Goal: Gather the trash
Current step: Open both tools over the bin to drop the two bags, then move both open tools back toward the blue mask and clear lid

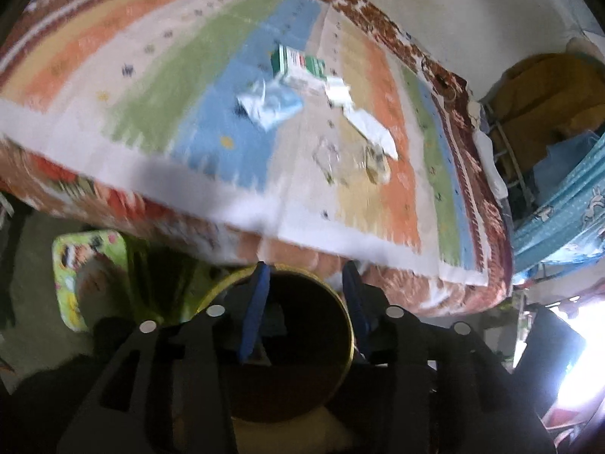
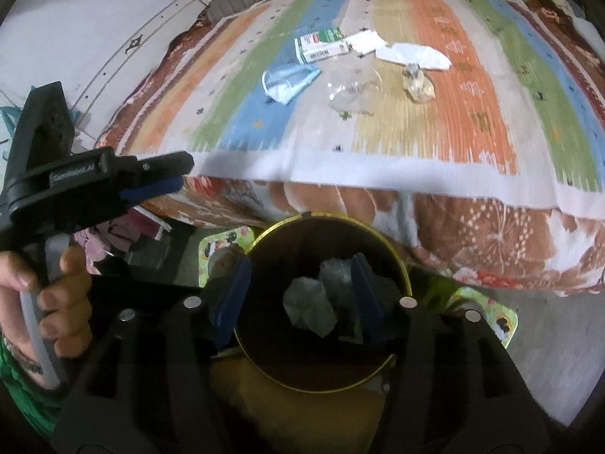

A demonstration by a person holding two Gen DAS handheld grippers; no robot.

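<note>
Left wrist: left gripper [image 1: 306, 283] open over bin [image 1: 349, 331]; carton [image 1: 298, 62] far on bed [image 1: 159, 87].
Right wrist: right gripper [image 2: 300, 283] open, empty. Carton [image 2: 321, 47] probably light, crushable; pinch narrow sides.

Woven cloth, printed card, clear plastic

The striped bedspread [image 2: 427, 121] is matt woven cloth; the green-and-white carton [image 2: 321, 46] smooth printed card; the transparent wrapper [image 2: 355, 89] glossy plastic; the round bin's rim [image 2: 404, 265] shiny gold metal.

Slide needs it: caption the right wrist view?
Open right gripper over trash bin; litter remains on striped bedspread.
</note>
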